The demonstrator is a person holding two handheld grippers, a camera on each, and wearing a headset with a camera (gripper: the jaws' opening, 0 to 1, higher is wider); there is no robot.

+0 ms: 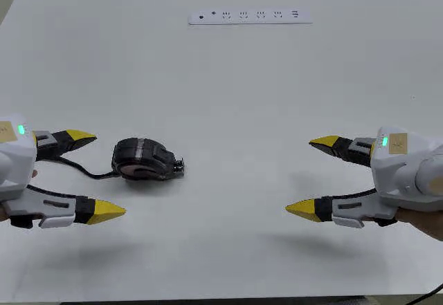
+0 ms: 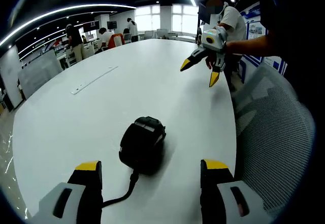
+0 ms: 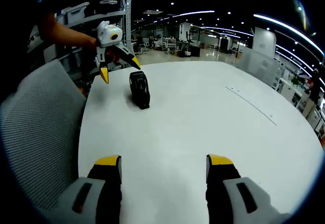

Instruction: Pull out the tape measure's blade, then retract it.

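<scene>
A black tape measure (image 1: 143, 160) lies on the white table (image 1: 228, 84), its blade tip facing right and a black wrist strap (image 1: 93, 173) trailing left. My left gripper (image 1: 104, 173) stands open at the left edge, its yellow-tipped fingers either side of the strap, just short of the case. In the left gripper view the tape measure (image 2: 143, 142) sits just ahead of the open jaws. My right gripper (image 1: 315, 175) is open at the far right, well apart from the tape measure (image 3: 139, 89), with nothing between its fingers.
A white power strip (image 1: 249, 16) lies flat at the far side of the table. A mesh chair back (image 2: 269, 127) stands by the table's near edge. People and desks show far behind in the room.
</scene>
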